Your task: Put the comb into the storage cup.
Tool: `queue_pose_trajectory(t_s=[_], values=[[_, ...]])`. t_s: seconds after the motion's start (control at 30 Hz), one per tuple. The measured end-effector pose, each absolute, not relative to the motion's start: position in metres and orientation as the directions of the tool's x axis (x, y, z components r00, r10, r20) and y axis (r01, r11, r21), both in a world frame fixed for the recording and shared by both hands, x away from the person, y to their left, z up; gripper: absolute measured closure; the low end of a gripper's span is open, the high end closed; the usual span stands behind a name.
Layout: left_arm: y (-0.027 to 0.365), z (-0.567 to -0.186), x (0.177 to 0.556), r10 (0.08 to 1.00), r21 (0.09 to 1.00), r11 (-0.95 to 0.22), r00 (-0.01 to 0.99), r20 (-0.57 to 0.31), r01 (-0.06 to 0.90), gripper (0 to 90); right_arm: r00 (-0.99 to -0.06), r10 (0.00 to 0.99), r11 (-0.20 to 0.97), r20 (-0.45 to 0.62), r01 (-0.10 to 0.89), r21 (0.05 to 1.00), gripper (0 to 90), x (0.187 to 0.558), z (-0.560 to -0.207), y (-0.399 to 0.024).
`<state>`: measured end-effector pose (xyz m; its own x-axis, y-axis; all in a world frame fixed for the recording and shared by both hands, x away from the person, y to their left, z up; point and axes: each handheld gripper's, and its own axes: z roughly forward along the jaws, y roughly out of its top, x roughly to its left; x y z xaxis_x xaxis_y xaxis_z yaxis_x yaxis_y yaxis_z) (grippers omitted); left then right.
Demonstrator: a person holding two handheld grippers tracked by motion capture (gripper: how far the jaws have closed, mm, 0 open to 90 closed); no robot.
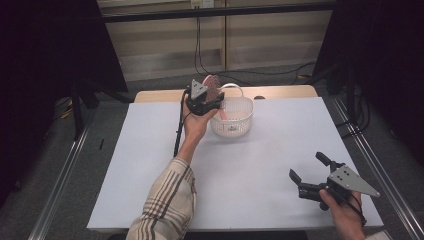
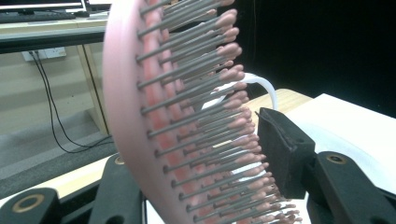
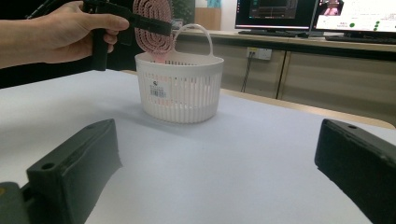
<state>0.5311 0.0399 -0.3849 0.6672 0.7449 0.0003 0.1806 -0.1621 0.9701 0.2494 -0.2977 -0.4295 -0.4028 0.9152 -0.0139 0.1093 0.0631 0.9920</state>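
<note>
Hairbrush [image 1: 212, 86], pink with grey pink-tipped bristles, stands head-up at the basket's 9 o'clock rim, its handle dipping inside the white slotted basket [image 1: 233, 118]. That basket sits on the tabletop [image 1: 150, 165] toward 12 o'clock of the white sheet, its carry handle raised at the back. The left claw [image 1: 207, 102] brackets the brush head. In the left gripper view the hairbrush [image 2: 140, 116] fills the space between the 2 jaws: the 3 o'clock pad meets only the bristle tips, and the brush back at 9 o'clock hides the other pad, so I cannot tell whether the brush is gripped or freed. Holding it upright over the opening looks meant to let the handle slide down into the basket.

The right claw [image 1: 311, 175] waits near 4 o'clock of the tabletop, well apart from the basket, jaws spread wide and grasping nothing; the right gripper view shows bare sheet between them, with the basket [image 3: 180, 88] and hairbrush [image 3: 152, 28] ahead at 12 o'clock. Parked there, it probably stays out of the drop.
</note>
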Motion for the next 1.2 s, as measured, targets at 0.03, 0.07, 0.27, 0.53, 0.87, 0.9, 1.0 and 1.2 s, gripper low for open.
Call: queue_pose_trajectory(t_s=[0.03,0.07,0.27,0.53,0.87,0.9,1.0,1.2], values=[[0.040,-0.385,0.531,0.748,0.970,-0.167,0.664,0.007,0.177,48.5,-0.403,0.915,0.064,-0.014,0.110,0.992,0.0,0.249,-0.430,-0.298],[0.041,-0.385,0.531,0.749,0.970,-0.167,0.662,0.007,0.179,48.1,-0.403,0.915,0.066,-0.016,0.110,0.992,0.0,0.249,-0.430,-0.298],[0.044,-0.385,0.533,0.750,0.968,-0.173,0.661,0.009,0.184,47.2,-0.404,0.915,0.066,-0.015,0.111,0.992,0.0,0.249,-0.430,-0.298],[0.050,-0.385,0.535,0.750,0.965,-0.180,0.661,0.008,0.192,45.6,-0.405,0.914,0.065,-0.014,0.113,0.992,0.0,0.249,-0.430,-0.298],[0.056,-0.387,0.538,0.754,0.963,-0.170,0.657,-0.008,0.207,44.3,-0.404,0.915,0.065,-0.014,0.113,0.991,0.0,0.250,-0.430,-0.297],[0.056,-0.387,0.538,0.754,0.963,-0.170,0.657,-0.009,0.209,44.3,-0.403,0.915,0.067,-0.016,0.113,0.991,0.0,0.250,-0.430,-0.297],[0.057,-0.388,0.539,0.759,0.963,-0.166,0.651,-0.011,0.210,43.7,-0.403,0.915,0.066,-0.014,0.115,0.991,0.0,0.250,-0.430,-0.298],[0.058,-0.387,0.539,0.757,0.961,-0.172,0.654,-0.013,0.217,43.5,-0.402,0.916,0.064,-0.011,0.119,0.991,0.0,0.250,-0.431,-0.297]])
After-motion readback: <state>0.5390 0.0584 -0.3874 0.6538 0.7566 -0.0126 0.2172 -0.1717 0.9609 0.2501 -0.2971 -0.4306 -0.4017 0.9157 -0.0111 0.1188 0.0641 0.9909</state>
